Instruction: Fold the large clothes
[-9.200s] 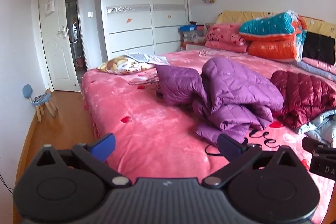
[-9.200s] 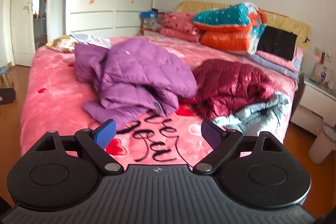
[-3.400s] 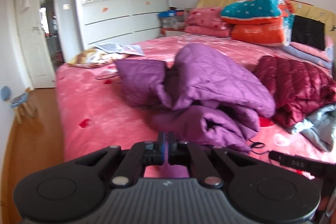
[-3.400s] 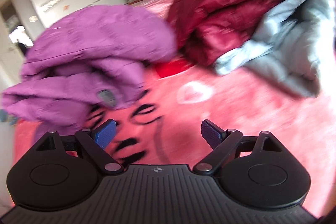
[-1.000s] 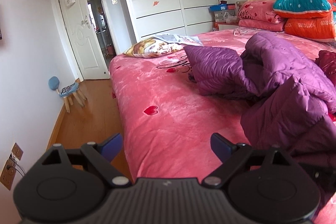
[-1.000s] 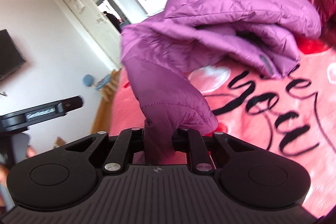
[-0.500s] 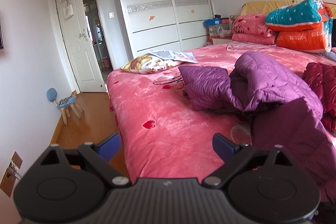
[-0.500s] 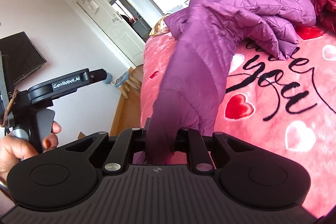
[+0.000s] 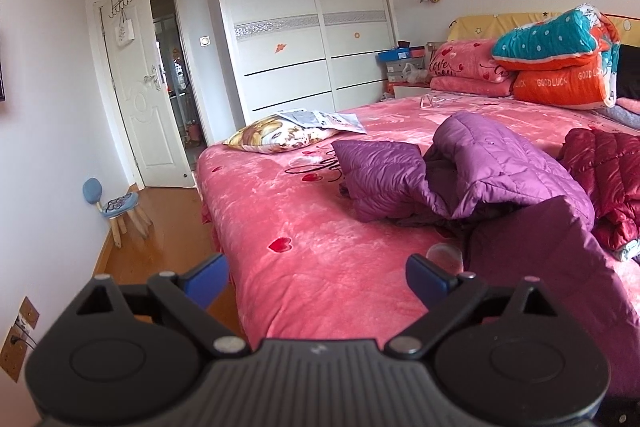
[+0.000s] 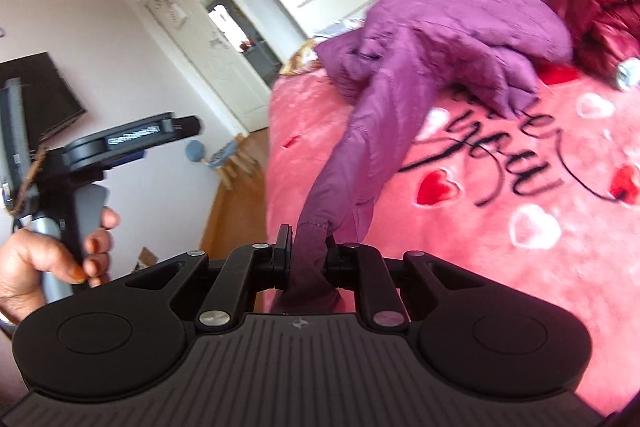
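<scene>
step: opening-out stage, no fold made; the crumpled purple quilted puffer jacket [image 10: 452, 27] is being drawn out of its heap by one end
right gripper [image 10: 306, 259]: lower centre of the right wrist view, jaws closed tight on a pinch of the purple jacket's hem or cuff, can't tell which; fabric runs taut from the jaws up to the heap at upper centre
left gripper [image 9: 316, 277]: lower centre of the left wrist view, blue pads spread wide, nothing between them, over the near edge of the bed
left hand [image 10: 52, 259]: far left of the right wrist view, wrapped on the left gripper's handle
jacket place: on the pink plush bedspread with red hearts [image 9: 320, 239], centre right of the left wrist view, just beside the dark red quilted jacket [image 9: 608, 179] at right edge
next move (judgement): left gripper needs a second hold on the jacket's edge so both can spread it flat; risk of the pinched bit slipping
containers: blue boxes [image 9: 398, 57] stacked at upper right by the white sliding wardrobe [image 9: 304, 23], contents not visible
</scene>
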A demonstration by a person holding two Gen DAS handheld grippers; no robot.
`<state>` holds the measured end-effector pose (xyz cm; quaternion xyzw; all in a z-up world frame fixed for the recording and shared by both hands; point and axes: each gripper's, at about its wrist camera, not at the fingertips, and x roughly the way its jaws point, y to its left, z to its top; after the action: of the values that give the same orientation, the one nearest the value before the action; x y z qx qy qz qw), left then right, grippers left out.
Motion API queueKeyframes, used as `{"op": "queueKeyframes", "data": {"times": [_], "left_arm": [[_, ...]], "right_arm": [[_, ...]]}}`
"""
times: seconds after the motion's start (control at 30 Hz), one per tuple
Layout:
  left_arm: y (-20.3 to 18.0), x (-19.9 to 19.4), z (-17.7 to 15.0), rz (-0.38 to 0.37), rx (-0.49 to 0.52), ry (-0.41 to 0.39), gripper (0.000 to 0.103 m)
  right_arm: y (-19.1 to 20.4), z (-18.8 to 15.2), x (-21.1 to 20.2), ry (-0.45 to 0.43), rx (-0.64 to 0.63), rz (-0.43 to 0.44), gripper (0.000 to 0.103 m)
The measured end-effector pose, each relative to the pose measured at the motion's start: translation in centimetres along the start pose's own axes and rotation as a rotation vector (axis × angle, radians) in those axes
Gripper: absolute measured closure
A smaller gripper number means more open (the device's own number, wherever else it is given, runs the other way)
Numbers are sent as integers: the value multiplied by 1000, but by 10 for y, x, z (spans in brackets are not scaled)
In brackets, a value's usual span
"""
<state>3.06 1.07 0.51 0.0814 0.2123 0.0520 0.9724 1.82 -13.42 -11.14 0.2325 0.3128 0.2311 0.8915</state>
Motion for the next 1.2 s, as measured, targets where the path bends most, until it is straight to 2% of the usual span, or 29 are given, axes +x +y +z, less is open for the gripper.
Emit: {"op": "queueKeyframes", "data": {"times": [0.13, 0.27, 0.37, 0.4, 0.43, 0.5, 0.63, 0.73, 0.83, 0.93, 1.0, 1.03, 1.2], "left_arm": [[0, -1, -3, -12, -7, 4, 7], [-5, 5, -5, -76, -39, 3, 5], [-16, 18, -9, -164, -59, -3, 5], [-20, 23, -11, -203, -70, -5, 5], [-24, 30, -14, -246, -81, 1, 5], [-33, 44, -20, -314, -103, 18, 5], [-50, 70, -30, -423, -124, 13, 5], [-66, 89, -36, -484, -91, -15, 5], [-76, 108, -42, -543, -59, -25, 5], [-80, 125, -46, -593, -54, -19, 5], [-80, 138, -48, -610, -68, 3, 5], [-78, 146, -49, -617, -80, 20, 5], [-78, 176, -51, -645, -142, 110, 5]], "right_arm": [[-9, -14, 6, 77, 65, -67, 86], [-16, -9, 20, 89, 144, -137, 77], [-14, -12, 16, 68, 169, -178, 62], [-14, -11, 18, 59, 168, -200, 47], [-16, -16, 6, 50, 163, -219, 39], [-17, -14, 9, 31, 160, -250, 39], [-26, -16, -4, -31, 182, -300, 24], [-24, -10, -9, -95, 165, -342, 18], [-14, -3, -8, -147, 80, -414, 16], [11, 11, 5, -169, -87, -488, 6], [29, 28, 25, -168, -207, -527, 5], [36, 32, 17, -166, -264, -535, 5], [71, 84, 73, -142, -526, -526, 2]]}}
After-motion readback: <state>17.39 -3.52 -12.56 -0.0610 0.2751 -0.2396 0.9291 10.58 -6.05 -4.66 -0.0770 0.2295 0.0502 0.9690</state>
